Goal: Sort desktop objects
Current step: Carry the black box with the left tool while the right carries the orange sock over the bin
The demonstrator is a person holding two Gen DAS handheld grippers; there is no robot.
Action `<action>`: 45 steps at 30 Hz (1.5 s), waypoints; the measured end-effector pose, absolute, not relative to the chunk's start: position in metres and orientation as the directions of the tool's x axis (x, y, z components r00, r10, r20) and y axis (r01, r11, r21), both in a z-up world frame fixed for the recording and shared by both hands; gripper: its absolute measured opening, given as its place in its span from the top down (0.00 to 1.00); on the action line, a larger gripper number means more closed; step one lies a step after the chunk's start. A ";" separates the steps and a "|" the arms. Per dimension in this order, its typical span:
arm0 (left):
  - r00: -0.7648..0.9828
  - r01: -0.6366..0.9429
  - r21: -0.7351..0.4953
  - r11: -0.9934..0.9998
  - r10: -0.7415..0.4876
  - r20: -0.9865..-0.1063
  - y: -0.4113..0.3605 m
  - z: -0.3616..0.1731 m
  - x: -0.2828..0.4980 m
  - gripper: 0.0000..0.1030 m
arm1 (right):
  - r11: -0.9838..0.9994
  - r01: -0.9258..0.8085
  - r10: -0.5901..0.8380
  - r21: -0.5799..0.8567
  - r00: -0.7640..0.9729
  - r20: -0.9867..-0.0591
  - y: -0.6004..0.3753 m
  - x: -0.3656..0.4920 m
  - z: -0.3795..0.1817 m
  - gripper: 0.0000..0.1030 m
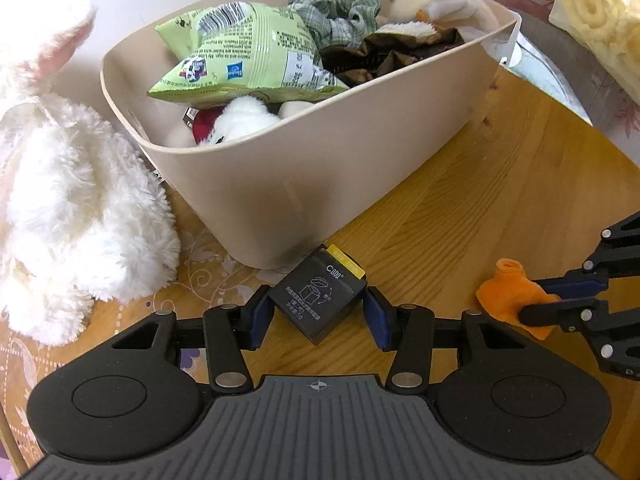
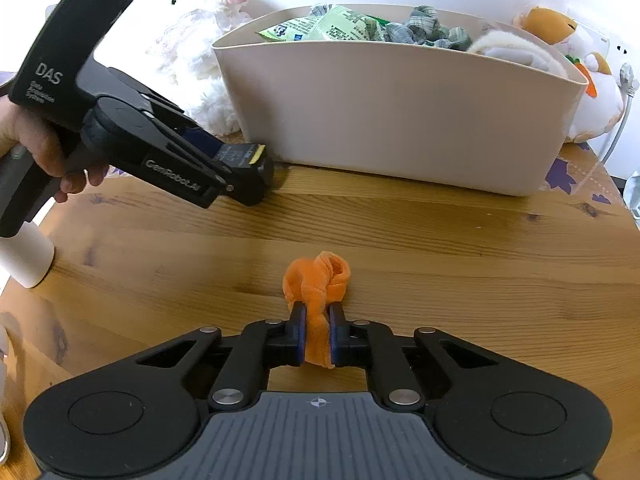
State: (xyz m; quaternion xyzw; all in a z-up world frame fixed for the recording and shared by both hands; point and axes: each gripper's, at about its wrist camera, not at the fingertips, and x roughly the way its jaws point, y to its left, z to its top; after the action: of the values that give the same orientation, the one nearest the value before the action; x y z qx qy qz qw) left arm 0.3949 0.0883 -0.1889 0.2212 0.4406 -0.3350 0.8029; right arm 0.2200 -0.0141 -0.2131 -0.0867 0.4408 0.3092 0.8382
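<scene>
Left gripper (image 1: pixel 318 310) clamped on the small black box (image 1: pixel 316 300) with a yellow end, near the beige bin (image 1: pixel 320 168) wall. Right gripper (image 2: pixel 318 336) closed on the orange cloth (image 2: pixel 316 284) on the wooden counter (image 2: pixel 440 248) — pinched part hidden between pads. Bin holds a green snack bag (image 1: pixel 240 52), plaid fabric, plush items; lower contents hidden. White plush (image 1: pixel 72 200) left, cut off, probably a rabbit.

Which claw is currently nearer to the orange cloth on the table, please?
Right. The right claw is shut on the orange cloth; the left claw is off to one side, around a small black box by the bin.
</scene>
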 end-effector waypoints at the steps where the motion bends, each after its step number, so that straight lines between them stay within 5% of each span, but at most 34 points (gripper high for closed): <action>1: 0.388 0.733 0.060 0.678 -0.345 -0.855 0.089 -0.187 0.396 0.51 | 0.792 -0.597 0.444 0.128 0.420 -0.791 -0.016 0.221 -0.212 0.90; 25: 0.504 0.703 0.077 0.707 -0.418 -0.756 0.065 -0.089 0.331 0.51 | 0.784 -0.620 0.486 0.036 0.576 -0.658 -0.095 0.271 -0.117 0.90; 45: 0.633 0.560 0.005 0.828 -0.424 -0.648 0.010 -0.053 0.397 0.51 | 0.808 -0.585 0.445 -0.063 0.678 -0.585 -0.073 0.374 -0.063 0.90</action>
State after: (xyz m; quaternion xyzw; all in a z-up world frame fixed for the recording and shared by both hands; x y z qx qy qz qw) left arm 0.3969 0.0103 -0.0532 0.1031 0.3293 -0.2741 0.8976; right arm 0.3741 -0.0729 -0.0633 -0.1235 0.2837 0.2838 0.9076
